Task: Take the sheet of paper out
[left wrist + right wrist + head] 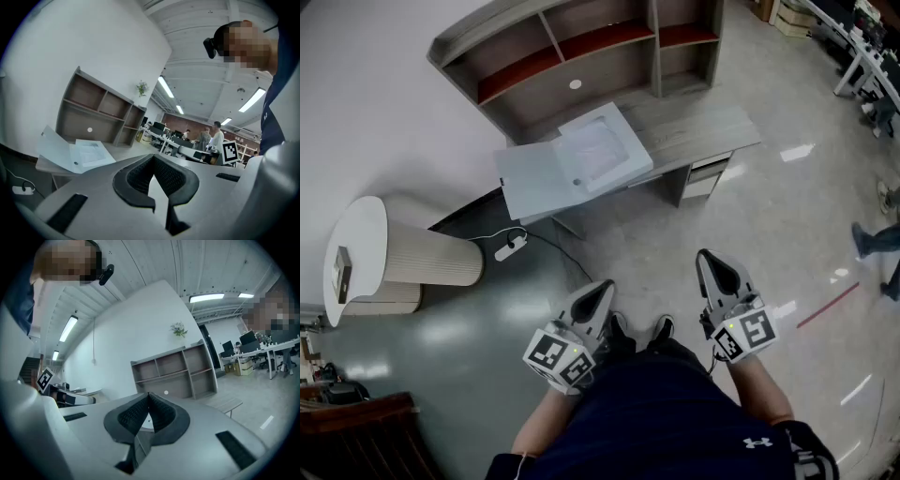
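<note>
An open pale folder [546, 176] lies on the grey desk [703, 127] ahead of me, its cover flapped out to the left. The sheet of paper [600, 148] rests in its right half under a clear sleeve. The left gripper view shows the folder [55, 149] and the paper [91, 152] at lower left. Both grippers hang low in front of my legs, well short of the desk. My left gripper [606, 285] [152, 158] is shut with nothing in it. My right gripper [706, 255] [149, 395] is shut and empty as well, pointing level toward the shelf unit.
A shelf unit [581, 47] [174, 372] stands on the back of the desk against the wall. A round white table on a ribbed base [370, 262] is at left, a power strip [510, 247] on the floor by it. A person's legs [874, 240] pass at right.
</note>
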`<state>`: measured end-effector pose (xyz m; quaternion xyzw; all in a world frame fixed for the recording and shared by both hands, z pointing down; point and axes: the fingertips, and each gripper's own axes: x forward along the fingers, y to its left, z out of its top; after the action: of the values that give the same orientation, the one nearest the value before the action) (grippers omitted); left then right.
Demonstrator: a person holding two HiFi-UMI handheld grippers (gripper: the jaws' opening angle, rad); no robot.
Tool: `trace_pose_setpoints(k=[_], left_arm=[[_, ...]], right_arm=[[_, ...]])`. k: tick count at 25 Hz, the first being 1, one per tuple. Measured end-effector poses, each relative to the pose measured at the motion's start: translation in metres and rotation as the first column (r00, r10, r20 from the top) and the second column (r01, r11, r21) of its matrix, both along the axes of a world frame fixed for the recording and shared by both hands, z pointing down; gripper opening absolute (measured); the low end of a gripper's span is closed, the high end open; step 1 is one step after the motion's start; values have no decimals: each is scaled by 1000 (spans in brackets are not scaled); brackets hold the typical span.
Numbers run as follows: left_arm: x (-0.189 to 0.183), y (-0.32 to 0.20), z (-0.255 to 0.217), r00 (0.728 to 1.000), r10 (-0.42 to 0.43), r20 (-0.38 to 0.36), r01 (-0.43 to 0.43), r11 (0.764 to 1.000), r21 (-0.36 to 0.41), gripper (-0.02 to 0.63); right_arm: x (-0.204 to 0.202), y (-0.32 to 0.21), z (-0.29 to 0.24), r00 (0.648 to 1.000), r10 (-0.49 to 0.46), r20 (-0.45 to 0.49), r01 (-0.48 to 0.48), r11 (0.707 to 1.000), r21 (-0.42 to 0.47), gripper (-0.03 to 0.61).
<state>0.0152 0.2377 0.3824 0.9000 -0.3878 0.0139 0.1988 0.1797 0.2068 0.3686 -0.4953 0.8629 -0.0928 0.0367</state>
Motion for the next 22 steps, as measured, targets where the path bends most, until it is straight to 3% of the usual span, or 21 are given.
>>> trace_pose_setpoints(k=[6,13,22], left_arm=[[-6,7,-9,999,-28,-27,29,999,26,14],[-40,12,-5,997,-56,-61,57,998,10,14],[-94,7,-14,994,-77,-76,81,995,56,14]], right_arm=[[3,24,-2,1000,21,-17,-21,1000,-10,12],[-19,32,-10,998,38,-58,-38,999,-4,12],[-60,33,-12,995,80,-62,-81,997,-10,12]])
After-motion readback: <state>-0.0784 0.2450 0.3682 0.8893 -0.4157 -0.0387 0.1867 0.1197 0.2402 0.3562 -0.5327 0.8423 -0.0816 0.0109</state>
